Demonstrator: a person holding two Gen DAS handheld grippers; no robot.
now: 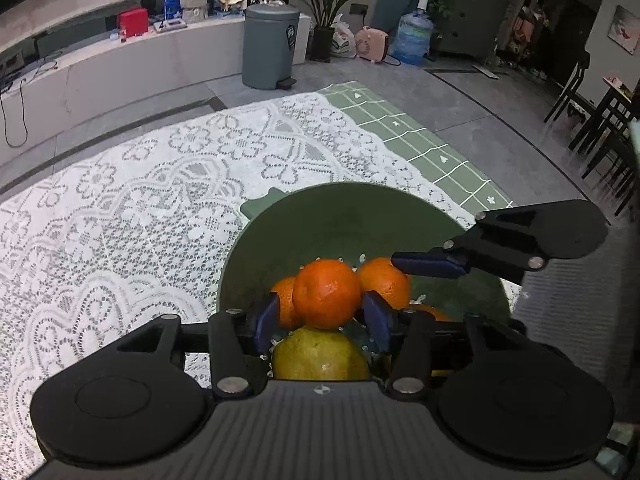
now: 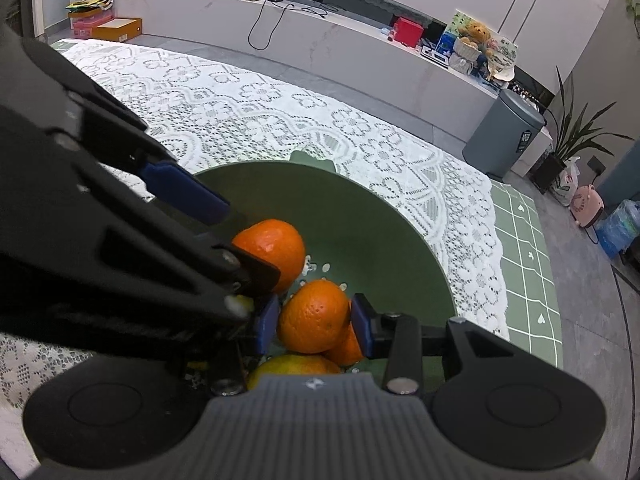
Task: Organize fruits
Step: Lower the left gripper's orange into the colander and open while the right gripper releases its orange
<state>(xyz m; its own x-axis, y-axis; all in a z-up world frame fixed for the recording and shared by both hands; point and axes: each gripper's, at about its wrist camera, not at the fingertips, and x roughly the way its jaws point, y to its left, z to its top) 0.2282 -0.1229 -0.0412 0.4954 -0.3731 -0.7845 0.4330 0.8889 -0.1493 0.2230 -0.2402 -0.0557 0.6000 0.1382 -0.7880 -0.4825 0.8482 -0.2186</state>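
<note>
A green colander bowl (image 1: 320, 216) stands on the lace cloth and holds several oranges and a yellow-green fruit (image 1: 320, 356). My left gripper (image 1: 324, 316) is shut on an orange (image 1: 326, 294) just above the bowl. My right gripper (image 2: 316, 322) is shut on another orange (image 2: 314, 316) inside the same bowl (image 2: 380, 224). The right gripper's finger also shows in the left wrist view (image 1: 430, 264), over a further orange (image 1: 386, 280). The left gripper's body fills the left of the right wrist view, beside an orange (image 2: 272, 250).
A white lace cloth (image 1: 140, 208) covers a green gridded mat (image 1: 420, 132) on the table. Beyond the table edge are a grey bin (image 1: 270, 46), a water jug (image 1: 412, 38), a potted plant, dark chairs (image 1: 592, 120) and a long white shelf.
</note>
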